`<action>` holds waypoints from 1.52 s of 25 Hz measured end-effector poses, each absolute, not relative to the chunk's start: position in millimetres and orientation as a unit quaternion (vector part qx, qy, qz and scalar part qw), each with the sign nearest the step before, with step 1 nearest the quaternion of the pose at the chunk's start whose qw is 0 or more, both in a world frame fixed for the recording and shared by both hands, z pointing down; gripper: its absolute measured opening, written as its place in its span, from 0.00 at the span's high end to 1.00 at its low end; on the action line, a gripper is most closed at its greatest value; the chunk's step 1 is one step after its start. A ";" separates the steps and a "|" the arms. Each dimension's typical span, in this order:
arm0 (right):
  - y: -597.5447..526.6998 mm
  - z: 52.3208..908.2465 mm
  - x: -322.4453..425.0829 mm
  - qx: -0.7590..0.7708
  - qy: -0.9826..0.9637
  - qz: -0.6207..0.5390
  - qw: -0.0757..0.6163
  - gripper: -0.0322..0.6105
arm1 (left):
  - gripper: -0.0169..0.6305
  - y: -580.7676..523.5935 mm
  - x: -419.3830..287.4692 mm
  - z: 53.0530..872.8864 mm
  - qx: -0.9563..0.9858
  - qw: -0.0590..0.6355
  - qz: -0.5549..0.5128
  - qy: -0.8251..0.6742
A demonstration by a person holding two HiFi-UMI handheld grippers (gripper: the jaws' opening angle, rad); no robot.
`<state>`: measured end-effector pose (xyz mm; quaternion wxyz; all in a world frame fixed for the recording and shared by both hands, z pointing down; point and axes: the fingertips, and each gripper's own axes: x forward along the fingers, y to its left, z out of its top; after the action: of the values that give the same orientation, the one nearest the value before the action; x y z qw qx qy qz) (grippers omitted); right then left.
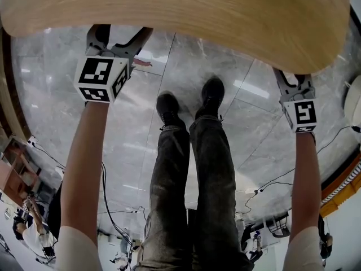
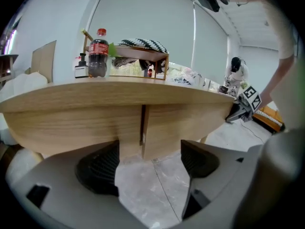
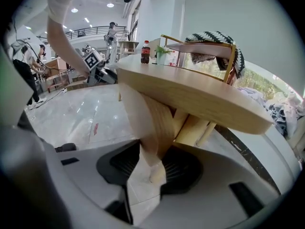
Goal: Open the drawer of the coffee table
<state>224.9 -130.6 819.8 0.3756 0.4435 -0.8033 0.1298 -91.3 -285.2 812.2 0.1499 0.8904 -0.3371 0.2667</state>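
Can't pick out a drawer front as such. Only a vertical seam (image 2: 142, 123) in the wood panel under the bench (image 2: 119, 104) top, dead ahead in the left gripper view. In the head view, bench top across the whole upper edge, just beyond the shoes (image 1: 211, 95).

Left gripper (image 2: 148, 162) wide open, nothing clamped. Aimed at that seamed panel, with the panel's lower end lined up in the gap; can't tell any contact. In the head view, tips tucked under the bench's near edge, left side.

Right gripper (image 3: 153, 170) also open, with a narrower gap. Slanted wooden leg (image 3: 152, 123) drops into the line between its pads; touching or not unclear. Sits under the near edge on the right, well apart from the left one.

On the bench: cola bottle (image 2: 98, 54) upright, small dark bottle (image 2: 81, 67) just beside it, raised wooden rack (image 2: 143, 54) with patterned cloth (image 2: 142, 44) on top. Grey marble floor (image 1: 141, 134) below.
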 end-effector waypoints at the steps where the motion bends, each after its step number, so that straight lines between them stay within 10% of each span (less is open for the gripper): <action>1: -129.5 819.6 225.0 0.445 -0.803 0.130 0.375 0.71 | 0.36 -279.9 -85.8 810.9 0.895 0.143 0.268 -0.326; 38: -59.7 824.7 189.2 0.455 -0.790 0.195 0.361 0.69 | 0.36 -194.8 -100.1 806.8 0.891 0.161 0.289 -0.310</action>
<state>189.2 -59.7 824.7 0.3611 0.4553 -0.7901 0.1951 -100.1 -194.8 806.8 0.1614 0.8914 -0.3097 0.2888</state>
